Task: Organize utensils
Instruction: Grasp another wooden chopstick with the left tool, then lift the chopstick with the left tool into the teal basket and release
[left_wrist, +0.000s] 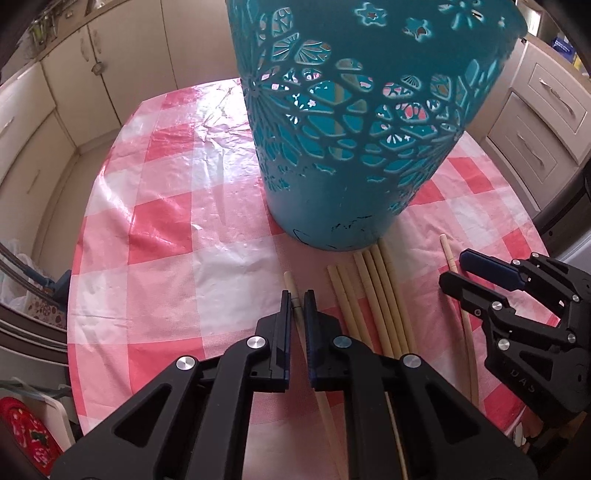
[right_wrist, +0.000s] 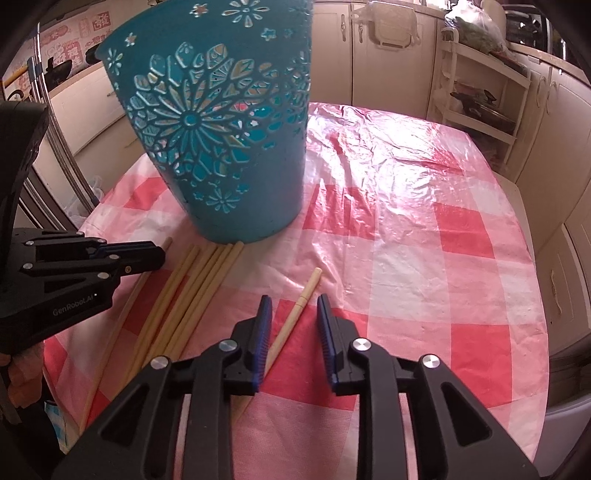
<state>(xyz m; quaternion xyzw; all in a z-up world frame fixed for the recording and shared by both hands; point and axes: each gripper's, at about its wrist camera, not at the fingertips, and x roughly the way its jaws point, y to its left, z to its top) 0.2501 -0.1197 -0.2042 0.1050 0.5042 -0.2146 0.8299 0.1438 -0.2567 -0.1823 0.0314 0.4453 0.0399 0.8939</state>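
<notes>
Where the left gripper (left_wrist: 297, 295) stands: low over the table, pointing steeply down; jaws drawn together on the clamped chopstick (left_wrist: 290, 282), whose tip pokes out just past the pads; the right wrist view shows this gripper (right_wrist: 155, 254) at the left edge, with the same tip (right_wrist: 168, 242) sticking out beyond it
Right gripper (right_wrist: 293, 299): jaws apart; blue pads stand on either side of the loose chopstick (right_wrist: 295, 314) without touching it; from the left wrist view it (left_wrist: 456, 266) sits at the right edge, fingers angled toward the basket
Loose chopstick: lies flat on the tablecloth (right_wrist: 443, 240), tip toward the basket, well apart from the bundle; in the left wrist view its tip (left_wrist: 446, 249) shows just past the right gripper's fingers
Bundle of chopsticks (left_wrist: 373, 295): several pale sticks side by side on the cloth, between the two grippers; far ends touch or nearly touch the basket's base; seen fanned out in the right wrist view (right_wrist: 192, 291)
Basket (left_wrist: 332, 206): teal, cut-out flower pattern, upright on the table beyond the chopsticks; solid lower wall (right_wrist: 258, 206); what it holds cannot be told
Tablecloth (left_wrist: 166, 221): pink-and-white check, shiny, creased
Surroundings: cream cabinets (left_wrist: 110, 44) round the table
</notes>
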